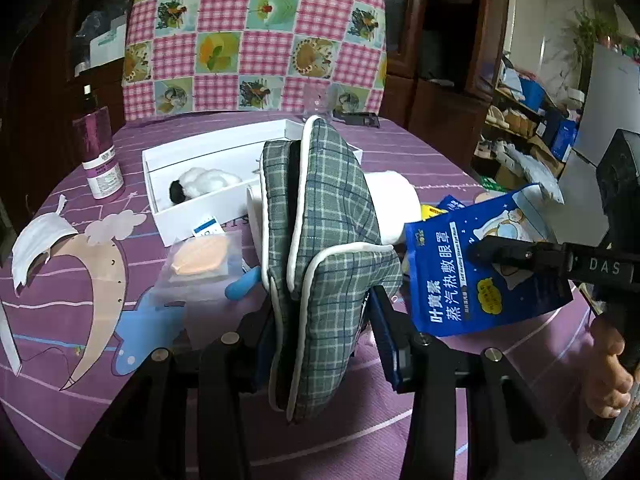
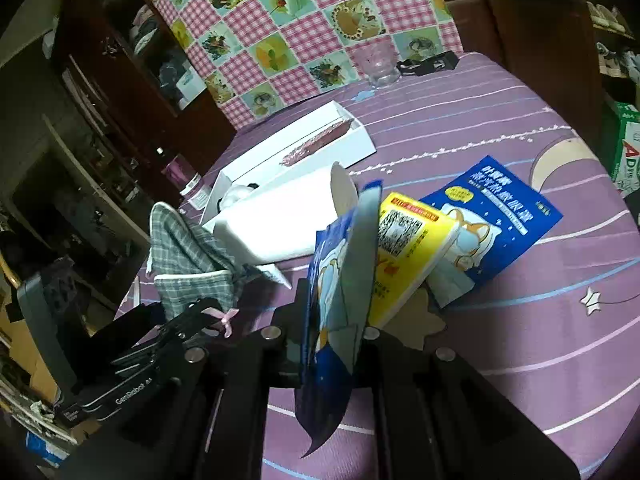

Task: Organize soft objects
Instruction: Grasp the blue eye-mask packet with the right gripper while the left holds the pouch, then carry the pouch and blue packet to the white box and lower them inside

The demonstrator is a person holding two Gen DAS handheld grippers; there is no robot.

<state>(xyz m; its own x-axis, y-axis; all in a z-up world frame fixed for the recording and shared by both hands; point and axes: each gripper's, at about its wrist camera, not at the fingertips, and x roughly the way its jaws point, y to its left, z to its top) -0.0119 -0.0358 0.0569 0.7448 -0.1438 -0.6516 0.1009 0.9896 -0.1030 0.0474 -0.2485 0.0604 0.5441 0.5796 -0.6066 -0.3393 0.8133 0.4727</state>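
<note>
My left gripper (image 1: 320, 344) is shut on a green plaid eye mask with white piping (image 1: 320, 232), held upright above the purple tablecloth; the mask also shows in the right wrist view (image 2: 184, 256). My right gripper (image 2: 332, 344) is shut on a blue steam eye-mask pouch (image 2: 340, 288), lifted off the table; the pouch shows in the left wrist view (image 1: 476, 272). An open white box (image 1: 160, 164) holds a white and black fluffy ball (image 1: 200, 184).
A face mask (image 1: 36, 244), a peach sponge in a clear bag (image 1: 200, 260), a purple bottle (image 1: 100, 148) and a white foam block (image 2: 280, 220) lie on the table. A yellow packet (image 2: 408, 248) and a second blue pouch (image 2: 500, 216) lie at right.
</note>
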